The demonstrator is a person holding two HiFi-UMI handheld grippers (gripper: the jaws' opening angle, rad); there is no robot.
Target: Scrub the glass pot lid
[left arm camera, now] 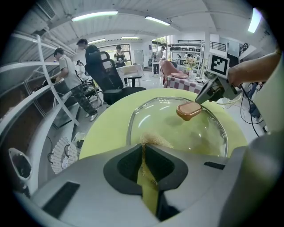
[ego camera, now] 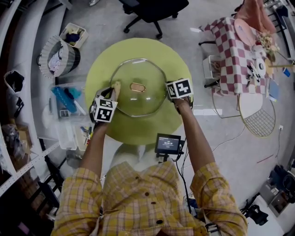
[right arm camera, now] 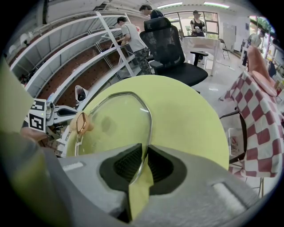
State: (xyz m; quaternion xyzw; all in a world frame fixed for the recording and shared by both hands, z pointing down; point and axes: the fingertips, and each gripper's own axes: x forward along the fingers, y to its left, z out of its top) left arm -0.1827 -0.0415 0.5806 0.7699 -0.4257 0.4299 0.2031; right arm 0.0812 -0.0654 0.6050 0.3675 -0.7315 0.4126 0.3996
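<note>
Surface: we're looking down on a round lime-green table [ego camera: 99, 73] on a grey workshop floor, with a black office chair [ego camera: 152, 9] beyond it and a red-checked cloth [ego camera: 235, 50] off to the right.
Glass pot lid: we find the glass lid [ego camera: 143, 99] lying dome up at the middle of the green table, its copper-coloured knob [ego camera: 137, 86] on top and its metal rim resting on the table.
Left gripper: we see the left gripper [ego camera: 113, 92] at the lid's left edge, its jaws pressed together on a tan fibrous scrubber [ego camera: 116, 86]. In its own view the scrubber [left arm camera: 154, 139] pokes out past the jaw tips and touches the lid [left arm camera: 177, 133] near the rim.
Right gripper: over on the other side, the right gripper [ego camera: 171, 94] has clamped the lid's right edge. In its own view we watch the metal rim run straight into the gap, with the jaws pinched down on it [right arm camera: 144, 155].
Cross view: from the left gripper view we spot the right gripper [left arm camera: 202, 96] just behind the knob [left arm camera: 189, 111].
Near us: a small lit screen [ego camera: 168, 144] sits below the table edge, between the two yellow-plaid sleeves.
Background: several people stand far back by the shelving.
</note>
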